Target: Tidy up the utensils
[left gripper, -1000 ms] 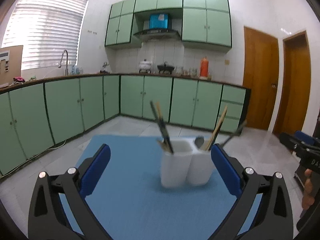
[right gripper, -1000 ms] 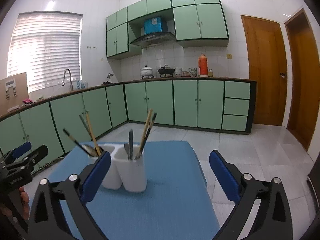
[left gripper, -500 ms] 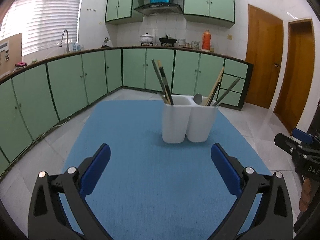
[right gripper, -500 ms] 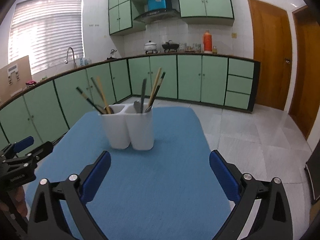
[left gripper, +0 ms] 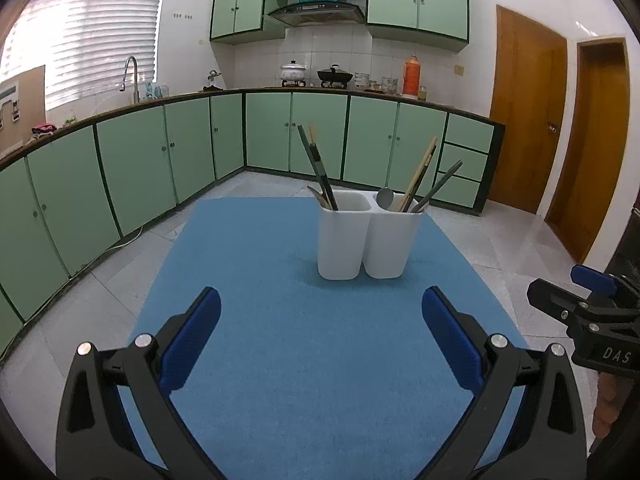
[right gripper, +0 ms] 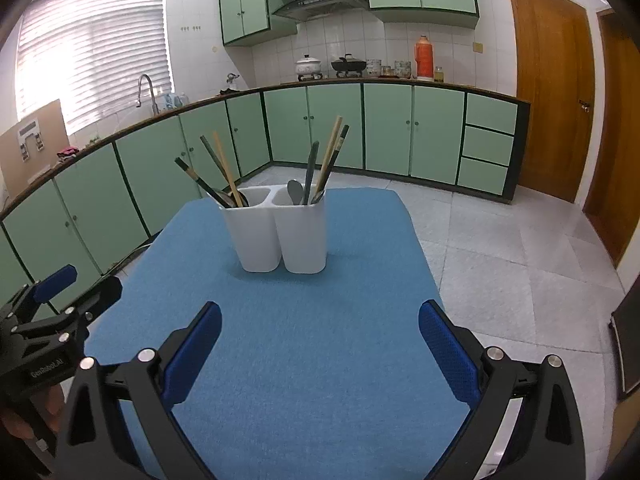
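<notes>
A white two-compartment utensil holder [left gripper: 366, 236] [right gripper: 284, 232] stands upright on the blue mat [left gripper: 304, 352] [right gripper: 320, 360]. Chopsticks [left gripper: 318, 170] [right gripper: 224, 168] and a spoon lean in its left compartment. The right compartment holds a spoon [left gripper: 385, 197] [right gripper: 295, 191], wooden chopsticks [left gripper: 420, 174] [right gripper: 330, 152] and a dark utensil. My left gripper [left gripper: 320, 332] is open and empty, well short of the holder. My right gripper [right gripper: 320, 336] is also open and empty, a similar distance back. Each gripper shows at the edge of the other's view.
The mat covers a table above a tiled floor. Green cabinets [left gripper: 160, 160] run along the left and back walls, with a sink tap [left gripper: 128, 76], pots and a red flask [left gripper: 411, 74] on the counter. Two wooden doors [left gripper: 528, 120] stand at right.
Both grippers have pulled back and risen from the holder, so it looks smaller and farther away. Both stayed open and empty.
</notes>
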